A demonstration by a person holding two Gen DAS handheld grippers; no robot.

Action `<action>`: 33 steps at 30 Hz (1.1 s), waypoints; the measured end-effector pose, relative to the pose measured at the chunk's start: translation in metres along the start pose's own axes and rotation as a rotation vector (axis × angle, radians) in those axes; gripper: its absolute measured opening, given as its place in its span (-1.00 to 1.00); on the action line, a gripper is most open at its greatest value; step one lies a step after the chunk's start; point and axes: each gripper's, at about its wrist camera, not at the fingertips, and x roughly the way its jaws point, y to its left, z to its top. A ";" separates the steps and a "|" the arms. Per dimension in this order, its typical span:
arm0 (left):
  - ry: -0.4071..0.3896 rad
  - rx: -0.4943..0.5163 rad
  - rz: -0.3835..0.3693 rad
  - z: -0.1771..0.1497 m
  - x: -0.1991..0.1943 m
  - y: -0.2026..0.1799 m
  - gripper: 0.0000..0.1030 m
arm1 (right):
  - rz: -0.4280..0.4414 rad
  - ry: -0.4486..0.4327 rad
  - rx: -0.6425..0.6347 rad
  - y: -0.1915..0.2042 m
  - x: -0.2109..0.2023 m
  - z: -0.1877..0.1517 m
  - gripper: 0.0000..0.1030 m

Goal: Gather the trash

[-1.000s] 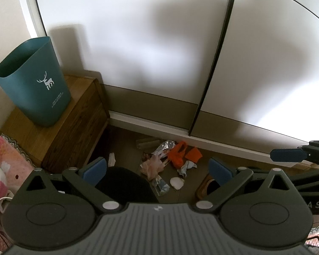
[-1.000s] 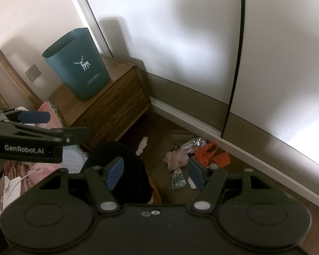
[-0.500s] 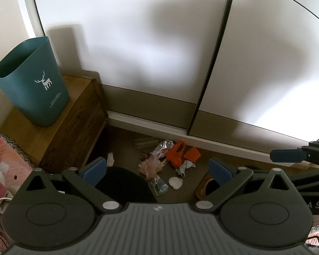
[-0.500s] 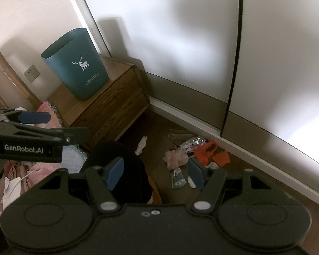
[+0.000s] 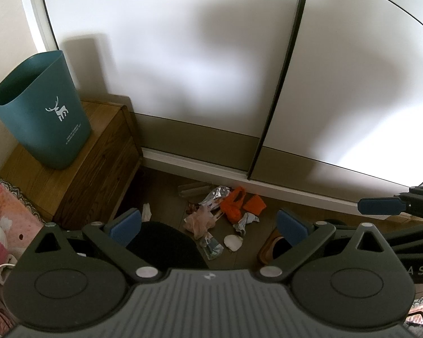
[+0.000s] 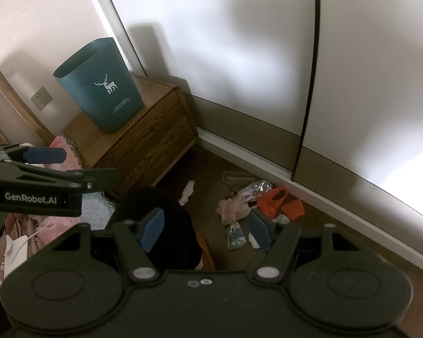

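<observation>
Trash sits heaped on the wooden floor, close to the foot of the white sliding wardrobe doors. In that heap: an orange scrap next to a second orange piece, a silvery wrapper, a crumpled pinkish bag, a clear packet, a round white pad, and a clear flat wrapper nearest the door track. A white tissue lies apart from the rest, off toward the wooden nightstand.

Up on that nightstand stands the teal bin with a white deer printed on its side, upright, mouth open, well apart from the heap on the floor.

Left gripper hangs high above the floor, blue pads spread wide with nothing between them; the heap shows in the gap. Right gripper is alongside, jaws also apart and empty, the right-hand pad overlapping the edge of the heap in its own view. Each tool shows at the edge of the other's camera.

A dark rounded shape lies low in frame between the nightstand and the heap; what it is I cannot tell. A brown slipper peeks out by the left gripper's right finger. Pink bedding lies to the left, below the nightstand.
</observation>
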 end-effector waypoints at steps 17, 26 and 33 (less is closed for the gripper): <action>0.009 -0.004 -0.003 0.003 0.002 -0.002 1.00 | -0.003 0.011 0.000 0.003 0.004 -0.002 0.28; 0.020 -0.037 -0.003 0.004 0.012 0.005 1.00 | -0.013 0.041 -0.017 0.004 0.017 0.006 0.28; 0.027 -0.052 0.028 0.025 0.050 0.011 1.00 | -0.038 0.062 0.012 -0.034 0.057 0.027 0.28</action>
